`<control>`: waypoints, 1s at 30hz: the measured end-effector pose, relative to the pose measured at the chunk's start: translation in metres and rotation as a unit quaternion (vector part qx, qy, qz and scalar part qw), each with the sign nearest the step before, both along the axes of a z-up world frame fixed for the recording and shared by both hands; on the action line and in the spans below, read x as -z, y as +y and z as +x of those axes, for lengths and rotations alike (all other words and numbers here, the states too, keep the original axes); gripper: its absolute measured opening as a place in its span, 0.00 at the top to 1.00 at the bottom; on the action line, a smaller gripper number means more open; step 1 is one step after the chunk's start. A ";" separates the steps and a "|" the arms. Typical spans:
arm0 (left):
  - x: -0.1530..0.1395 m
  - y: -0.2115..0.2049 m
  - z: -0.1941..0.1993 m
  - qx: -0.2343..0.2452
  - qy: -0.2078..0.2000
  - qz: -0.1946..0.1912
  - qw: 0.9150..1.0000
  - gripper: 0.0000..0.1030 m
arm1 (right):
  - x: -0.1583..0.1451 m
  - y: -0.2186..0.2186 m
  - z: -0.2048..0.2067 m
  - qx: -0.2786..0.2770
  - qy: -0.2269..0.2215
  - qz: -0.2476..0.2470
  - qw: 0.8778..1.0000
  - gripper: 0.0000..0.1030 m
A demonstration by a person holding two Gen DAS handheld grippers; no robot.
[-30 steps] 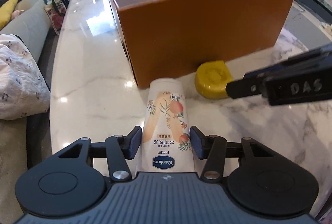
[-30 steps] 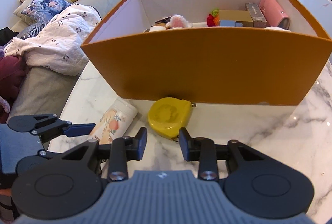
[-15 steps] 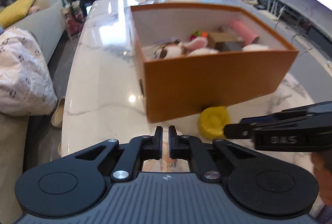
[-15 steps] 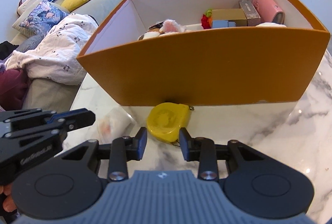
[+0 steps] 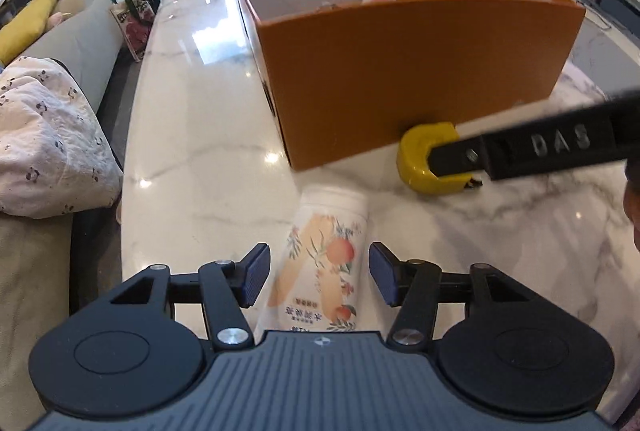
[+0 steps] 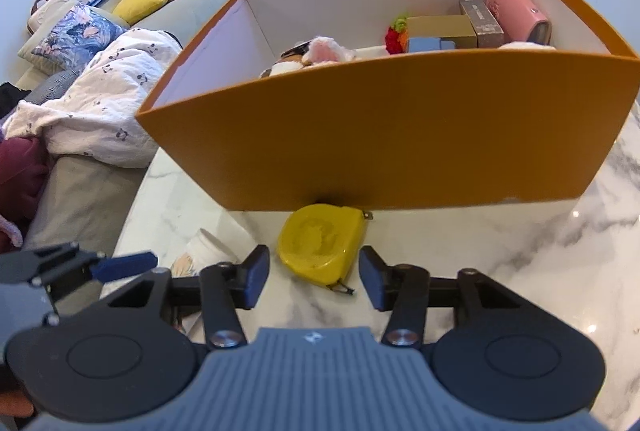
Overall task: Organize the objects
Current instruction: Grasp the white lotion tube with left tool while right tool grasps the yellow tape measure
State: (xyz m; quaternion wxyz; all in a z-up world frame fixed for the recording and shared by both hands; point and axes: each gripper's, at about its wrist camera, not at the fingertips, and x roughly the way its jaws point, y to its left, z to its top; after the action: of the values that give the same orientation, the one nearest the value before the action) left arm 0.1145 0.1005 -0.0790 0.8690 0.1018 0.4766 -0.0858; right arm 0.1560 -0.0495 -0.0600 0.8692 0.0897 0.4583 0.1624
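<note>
A white Vaseline lotion tube (image 5: 324, 263) with peach print lies on the marble table (image 5: 192, 151), cap end toward the orange box (image 5: 400, 71). My left gripper (image 5: 319, 278) is open with its pads either side of the tube, not touching. A yellow tape measure (image 6: 322, 245) lies against the box's front wall. My right gripper (image 6: 314, 282) is open, its pads flanking the tape measure's near edge. In the left wrist view the right gripper's finger covers part of the tape measure (image 5: 416, 159). The tube's cap (image 6: 210, 251) shows in the right wrist view.
The orange box (image 6: 400, 135) holds a pink case (image 6: 520, 15), small cartons (image 6: 452, 27) and plush toys (image 6: 324, 51). A sofa with a white blanket (image 5: 44, 135) stands beyond the table's left edge. Marble surface extends to the right (image 6: 540, 251).
My left gripper was shut and raised half a second ago; now it is open, lower, and straddles the lotion tube. My right gripper has opened wider around the tape measure.
</note>
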 end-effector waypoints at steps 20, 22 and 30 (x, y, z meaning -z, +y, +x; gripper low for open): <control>0.008 0.007 0.013 -0.024 0.008 -0.037 0.999 0.47 | 0.020 0.039 0.012 -0.030 -0.025 -0.110 0.993 0.47; 0.006 0.008 0.015 -0.039 0.013 -0.046 0.998 0.47 | 0.020 0.037 0.013 -0.033 -0.025 -0.108 0.993 0.47; -0.009 0.016 0.012 -0.061 0.012 -0.098 0.993 0.48 | 0.015 0.012 0.015 -0.006 0.015 -0.046 0.999 0.48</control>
State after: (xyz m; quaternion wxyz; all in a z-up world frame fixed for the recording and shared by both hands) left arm 0.1265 0.1168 -0.0698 0.8725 -0.0140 0.4819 -0.0796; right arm 0.1710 -0.0371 -0.0747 0.8646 0.0487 0.4786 0.1451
